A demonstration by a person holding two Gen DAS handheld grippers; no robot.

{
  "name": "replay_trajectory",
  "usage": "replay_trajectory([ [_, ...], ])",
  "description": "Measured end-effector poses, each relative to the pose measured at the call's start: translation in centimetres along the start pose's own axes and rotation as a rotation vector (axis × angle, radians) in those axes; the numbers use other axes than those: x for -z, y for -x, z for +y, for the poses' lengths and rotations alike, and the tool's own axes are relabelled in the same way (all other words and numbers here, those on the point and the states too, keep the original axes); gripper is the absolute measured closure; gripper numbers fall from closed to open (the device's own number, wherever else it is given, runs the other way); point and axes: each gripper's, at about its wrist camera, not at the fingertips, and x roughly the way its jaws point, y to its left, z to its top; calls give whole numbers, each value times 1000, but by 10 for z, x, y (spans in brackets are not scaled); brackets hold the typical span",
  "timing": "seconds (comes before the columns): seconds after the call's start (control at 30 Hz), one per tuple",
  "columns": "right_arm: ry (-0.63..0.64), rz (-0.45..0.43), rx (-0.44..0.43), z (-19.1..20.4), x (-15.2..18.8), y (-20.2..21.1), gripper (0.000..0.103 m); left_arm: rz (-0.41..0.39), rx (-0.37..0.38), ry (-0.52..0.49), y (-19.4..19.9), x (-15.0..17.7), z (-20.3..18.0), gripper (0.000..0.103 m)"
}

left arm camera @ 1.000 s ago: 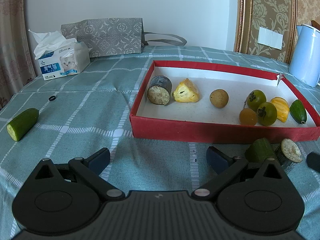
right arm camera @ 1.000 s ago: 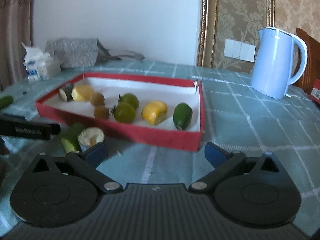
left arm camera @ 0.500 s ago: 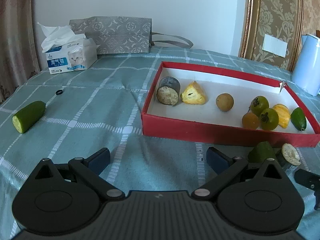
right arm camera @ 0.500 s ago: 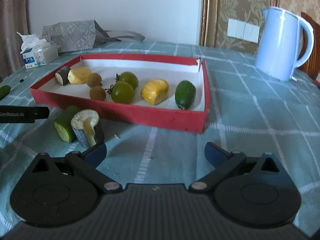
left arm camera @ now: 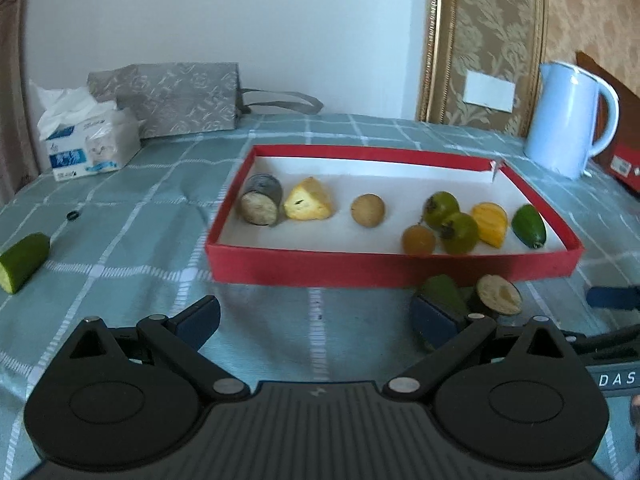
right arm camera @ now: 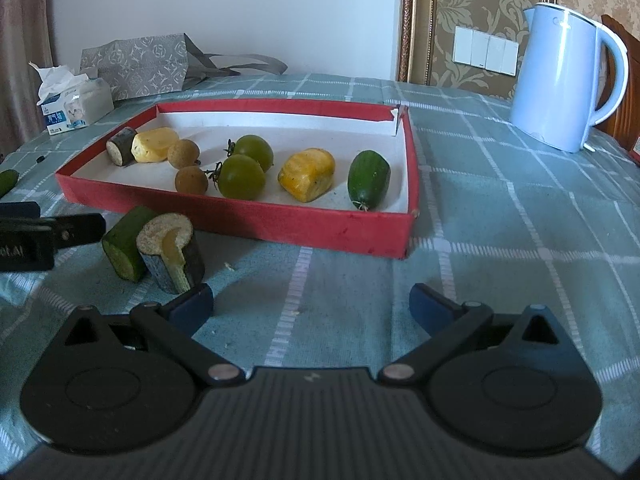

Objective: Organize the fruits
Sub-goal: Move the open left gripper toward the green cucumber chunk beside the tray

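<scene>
A red tray (left arm camera: 384, 270) (right arm camera: 248, 222) on the checked cloth holds several fruits: a cut dark piece (left arm camera: 261, 205), yellow pieces, longans, green tomatoes (right arm camera: 242, 176) and a small cucumber (right arm camera: 369, 179). In front of the tray lie a green cucumber chunk (right arm camera: 122, 242) (left arm camera: 442, 294) and a cut dark piece with a pale core (right arm camera: 173, 250) (left arm camera: 498, 300). Another cucumber chunk (left arm camera: 22, 262) lies far left. My left gripper (left arm camera: 316, 318) is open and empty, its right finger just before the chunk. My right gripper (right arm camera: 311, 306) is open and empty, just right of the two pieces.
A blue kettle (right arm camera: 568, 76) (left arm camera: 568, 116) stands at the back right. A tissue box (left arm camera: 86, 140) and a grey bag (left arm camera: 172, 96) sit at the back left. A small black ring (left arm camera: 72, 215) lies on the cloth.
Both grippers have pulled back and turned; the tray now sits farther off in both views. The two loose pieces now lie nearer the right gripper's left finger. Both stay open.
</scene>
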Motion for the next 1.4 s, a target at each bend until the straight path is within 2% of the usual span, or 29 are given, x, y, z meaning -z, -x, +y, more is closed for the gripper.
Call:
replay_trajectory([
  [0.17,1,0,1,0,0,0,0,-50,-53,-89,6,4,-13,0],
  [0.33,1,0,1,0,0,0,0,-77,-71,-86,12,3,-14,0],
  [0.47,1,0,1,0,0,0,0,-55,-28,-62,13,5,-14,0],
  [0.6,1,0,1,0,0,0,0,-64,-31,-79,15,6,-18,0],
  [0.73,1,0,1,0,0,0,0,-67,12,-54,21,8,-17,0],
  [0.97,1,0,3,0,0,0,0,-36,43,-111,13,8,-33,0],
  [1.23,-4,3,8,-3,2,1,0,12,108,-32,0,0,-18,0],
  [1.4,-10,1,29,-5,2,2,0,7,90,-61,-1,0,-28,0],
])
